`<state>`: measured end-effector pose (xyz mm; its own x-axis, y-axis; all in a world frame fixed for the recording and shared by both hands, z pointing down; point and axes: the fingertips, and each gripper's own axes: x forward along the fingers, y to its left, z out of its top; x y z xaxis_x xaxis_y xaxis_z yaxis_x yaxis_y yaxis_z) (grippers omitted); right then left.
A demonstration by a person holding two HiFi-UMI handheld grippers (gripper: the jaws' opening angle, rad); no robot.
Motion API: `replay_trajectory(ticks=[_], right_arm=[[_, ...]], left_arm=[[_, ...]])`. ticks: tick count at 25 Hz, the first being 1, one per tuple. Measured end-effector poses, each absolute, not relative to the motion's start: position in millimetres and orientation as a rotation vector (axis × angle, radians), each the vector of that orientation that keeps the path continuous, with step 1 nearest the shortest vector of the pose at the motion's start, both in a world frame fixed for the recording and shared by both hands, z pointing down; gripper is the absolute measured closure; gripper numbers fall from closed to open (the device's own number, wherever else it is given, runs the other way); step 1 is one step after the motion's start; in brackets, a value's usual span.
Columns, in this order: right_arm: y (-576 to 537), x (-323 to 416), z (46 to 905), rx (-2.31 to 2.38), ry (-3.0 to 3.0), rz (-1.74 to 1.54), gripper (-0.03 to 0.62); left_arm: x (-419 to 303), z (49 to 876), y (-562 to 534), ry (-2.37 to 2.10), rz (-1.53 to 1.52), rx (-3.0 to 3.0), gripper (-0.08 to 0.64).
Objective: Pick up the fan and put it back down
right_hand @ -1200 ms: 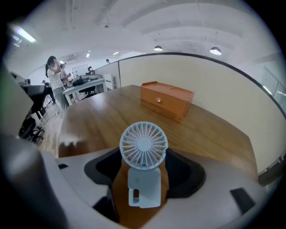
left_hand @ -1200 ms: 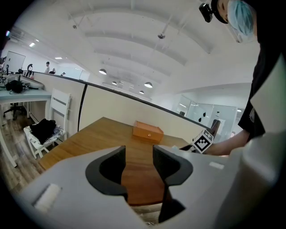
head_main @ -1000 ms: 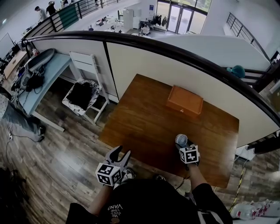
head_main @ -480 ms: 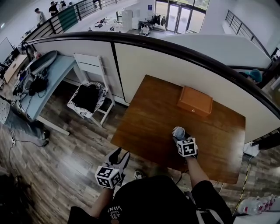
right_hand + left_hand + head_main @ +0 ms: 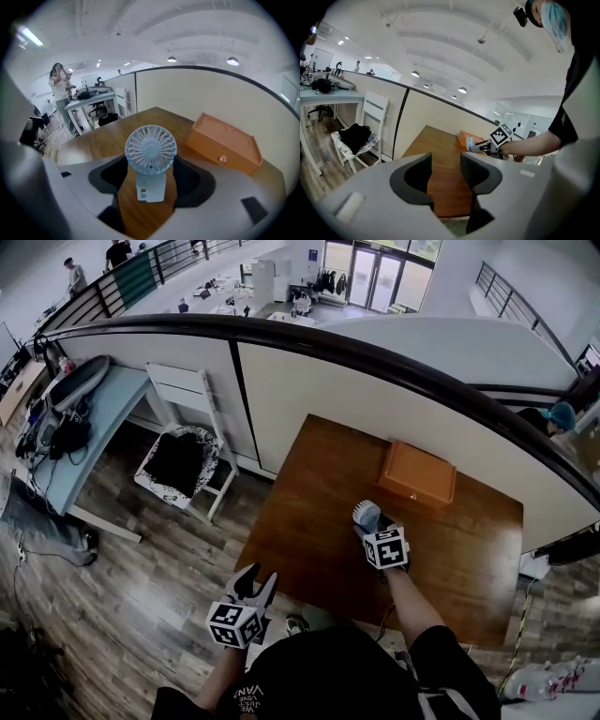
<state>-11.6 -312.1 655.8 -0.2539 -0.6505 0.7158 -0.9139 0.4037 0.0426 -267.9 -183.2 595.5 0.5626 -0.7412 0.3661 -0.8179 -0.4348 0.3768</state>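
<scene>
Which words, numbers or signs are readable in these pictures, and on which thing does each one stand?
"VAN", read with doubt, upside down on the person's black shirt; its other lines are too blurred.
Cubes on the left gripper and right gripper: square marker patterns, no letters.
The fan and wooden box: no text.

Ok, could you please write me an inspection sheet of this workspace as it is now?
surface: wooden table, brown, glossy.
job's things: fan, its handle between the right jaws.
clutter: orange box near the table's far edge.
grippers: right gripper shut on the fan; left gripper open, empty, off the table's near side.
cables: nothing seen on the table.
surroundings: white chair, desk, partition wall.
</scene>
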Motion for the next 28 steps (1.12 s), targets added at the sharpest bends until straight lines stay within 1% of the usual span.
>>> replay_trajectory(ticks=[14, 28], right_arm=[[-428, -33, 657, 1.381, -2.057, 0.628, 0.299], [-528, -36, 673, 1.569, -2.042, 0.771, 0.299]], left_arm=[[-242, 605, -274, -1.203, 0.236, 2.283, 0.383], [-223, 623, -307, -1.143, 0.271, 2.302, 0.383]])
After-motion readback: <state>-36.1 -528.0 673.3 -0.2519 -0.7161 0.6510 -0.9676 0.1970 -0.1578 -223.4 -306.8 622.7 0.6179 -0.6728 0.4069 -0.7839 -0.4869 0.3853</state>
